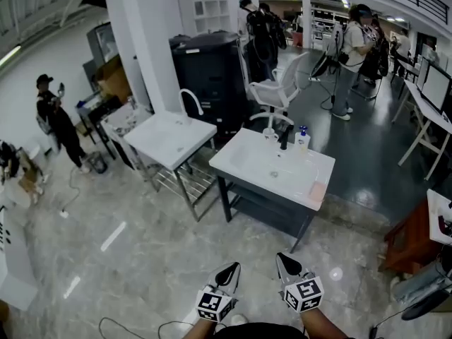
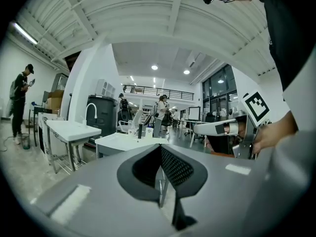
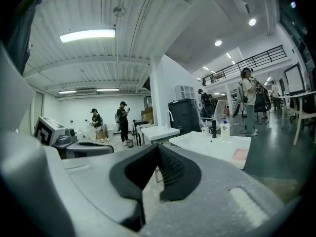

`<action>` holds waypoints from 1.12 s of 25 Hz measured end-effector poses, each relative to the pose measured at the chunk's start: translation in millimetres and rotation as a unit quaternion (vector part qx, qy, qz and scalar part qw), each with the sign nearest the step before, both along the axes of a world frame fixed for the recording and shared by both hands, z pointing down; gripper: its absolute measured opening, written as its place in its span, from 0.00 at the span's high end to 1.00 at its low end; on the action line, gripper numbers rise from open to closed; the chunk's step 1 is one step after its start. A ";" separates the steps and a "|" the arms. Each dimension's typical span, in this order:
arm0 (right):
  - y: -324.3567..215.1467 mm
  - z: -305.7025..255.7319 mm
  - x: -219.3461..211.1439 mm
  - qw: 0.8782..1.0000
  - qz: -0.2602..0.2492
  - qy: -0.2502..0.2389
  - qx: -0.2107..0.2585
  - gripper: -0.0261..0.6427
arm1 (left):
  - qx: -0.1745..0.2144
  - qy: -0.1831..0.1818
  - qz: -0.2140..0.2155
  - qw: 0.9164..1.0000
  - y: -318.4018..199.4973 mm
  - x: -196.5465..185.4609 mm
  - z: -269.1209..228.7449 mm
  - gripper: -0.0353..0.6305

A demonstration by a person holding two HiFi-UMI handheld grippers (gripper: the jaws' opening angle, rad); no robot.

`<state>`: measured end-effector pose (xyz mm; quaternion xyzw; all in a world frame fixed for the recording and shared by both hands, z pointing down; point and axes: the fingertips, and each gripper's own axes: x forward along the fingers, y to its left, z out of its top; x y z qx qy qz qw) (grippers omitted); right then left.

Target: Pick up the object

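Note:
Both grippers are held low at the bottom of the head view, over the floor and well short of the white sink table [image 1: 240, 162]. On that table stand a black faucet [image 1: 284, 137], a soap bottle [image 1: 302, 139] and a white mug [image 1: 270, 133], and a pink sponge [image 1: 317, 191] lies near its right front corner. My left gripper [image 1: 232, 268] is shut with nothing in it, its pads meeting in the left gripper view [image 2: 160, 149]. Beside it, my right gripper [image 1: 284, 260] is also shut and empty [image 3: 158, 147]. The sponge [image 3: 240, 154] lies ahead on the right.
A second white sink table [image 1: 169, 138] with a white faucet stands left of the first. Behind them are a dark cabinet [image 1: 207, 76] and a white office chair [image 1: 277, 90]. Several people stand at the back and at the left. A brown stool [image 1: 409, 242] is at the right.

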<state>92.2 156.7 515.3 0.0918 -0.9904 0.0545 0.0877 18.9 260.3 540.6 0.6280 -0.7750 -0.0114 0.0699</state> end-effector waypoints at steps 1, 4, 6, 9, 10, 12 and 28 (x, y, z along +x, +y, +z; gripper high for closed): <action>2.0 1.6 -4.0 1.000 0.003 0.001 0.001 0.96 | 0.000 0.000 0.004 1.000 0.6 -5.0 0.7 0.92; 7.1 5.0 -14.7 1.000 0.010 0.003 0.007 0.96 | 0.002 -0.003 0.015 1.000 2.3 -19.1 2.7 0.92; 9.6 7.7 -19.4 1.000 0.012 0.008 0.008 0.96 | 0.002 -0.002 0.022 1.000 2.9 -25.7 5.2 0.92; 9.0 10.4 -25.6 1.000 0.013 0.014 0.002 0.96 | 0.003 0.003 0.030 1.000 -1.4 -32.6 8.3 0.92; 7.6 10.9 -28.1 1.000 0.014 0.016 0.000 0.96 | 0.004 0.006 0.032 0.999 -3.7 -35.2 8.8 0.92; 2.5 12.5 -33.3 1.000 0.018 0.019 -0.003 0.96 | 0.005 0.011 0.033 0.999 -9.2 -41.9 9.9 0.92; -121.5 7.8 -110.2 0.999 0.043 -0.005 0.006 0.96 | -0.012 -0.010 0.041 0.999 -124.2 -127.8 6.8 0.92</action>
